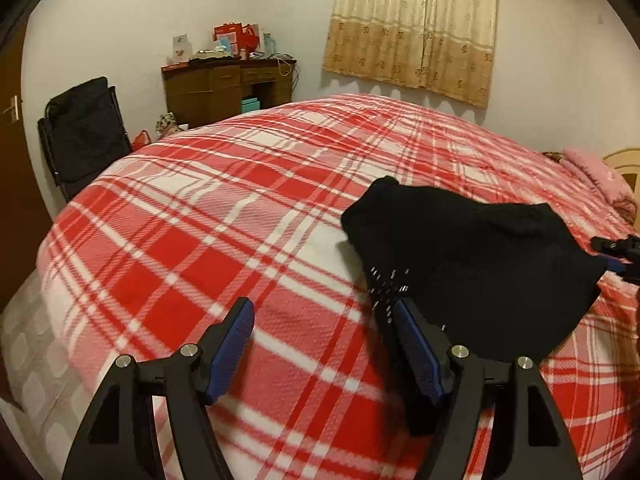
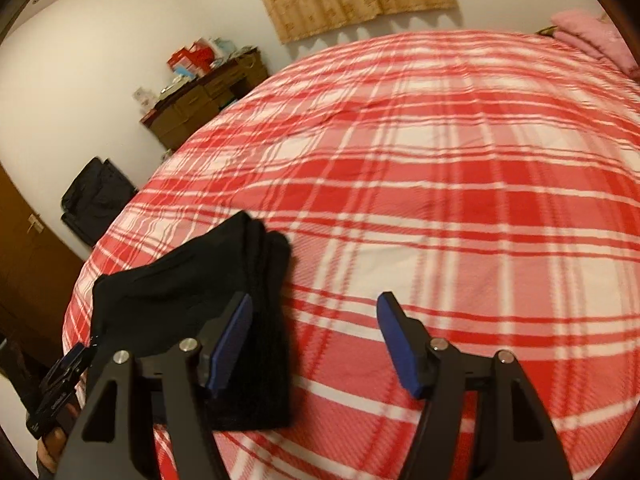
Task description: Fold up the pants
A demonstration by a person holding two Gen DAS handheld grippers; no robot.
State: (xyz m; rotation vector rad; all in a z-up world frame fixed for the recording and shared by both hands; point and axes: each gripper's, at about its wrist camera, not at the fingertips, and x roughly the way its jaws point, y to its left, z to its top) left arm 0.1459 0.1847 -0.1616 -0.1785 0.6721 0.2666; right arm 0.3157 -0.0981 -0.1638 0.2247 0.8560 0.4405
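Note:
Black folded pants lie on the red and white plaid bedspread, near the front of the bed. My left gripper is open just left of the pants, its right finger over their edge and only blanket between the pads. In the right wrist view the pants sit at the lower left. My right gripper is open to their right, its left finger over the cloth's right edge. Each view catches the other gripper at the frame's side: the right gripper and the left gripper.
A brown desk with boxes stands against the far wall, a black folding chair beside it. A beige curtain hangs behind the bed. Pink bedding lies at the right end. A brown door is at the left.

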